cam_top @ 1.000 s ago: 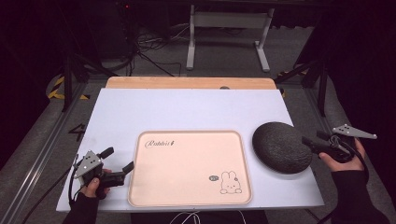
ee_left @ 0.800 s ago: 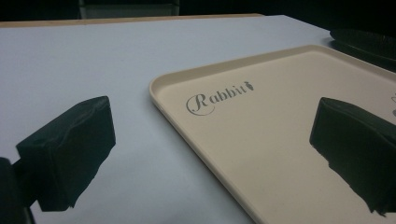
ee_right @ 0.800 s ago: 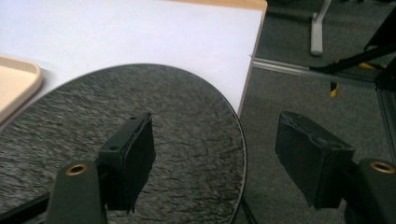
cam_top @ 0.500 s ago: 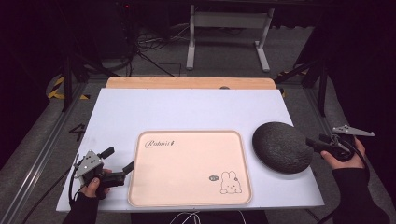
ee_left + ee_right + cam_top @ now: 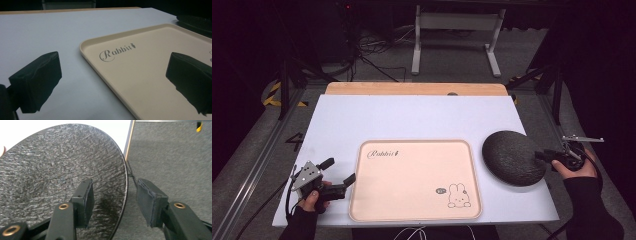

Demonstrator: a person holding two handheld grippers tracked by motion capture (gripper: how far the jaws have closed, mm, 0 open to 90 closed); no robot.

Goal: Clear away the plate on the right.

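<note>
I count one beige tray [image 5: 414, 180], one dark textured plate [image 5: 512, 157], and two grippers, left [image 5: 337, 172] and right [image 5: 546, 156].

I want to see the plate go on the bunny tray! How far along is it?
Nothing looks done: the tray has nothing on it. In hand: the right gripper is open with the black plate's rim between its jaws, not squeezed. The left gripper is open beside the tray. Probably left: grip, lift and move the plate, if that's the job.

far table half: we found the white tabletop [image 5: 412, 117] bare
middle: pink tray [image 5: 414, 177] lay empty
right edge: dark plate [image 5: 512, 157] blocked passage
</note>
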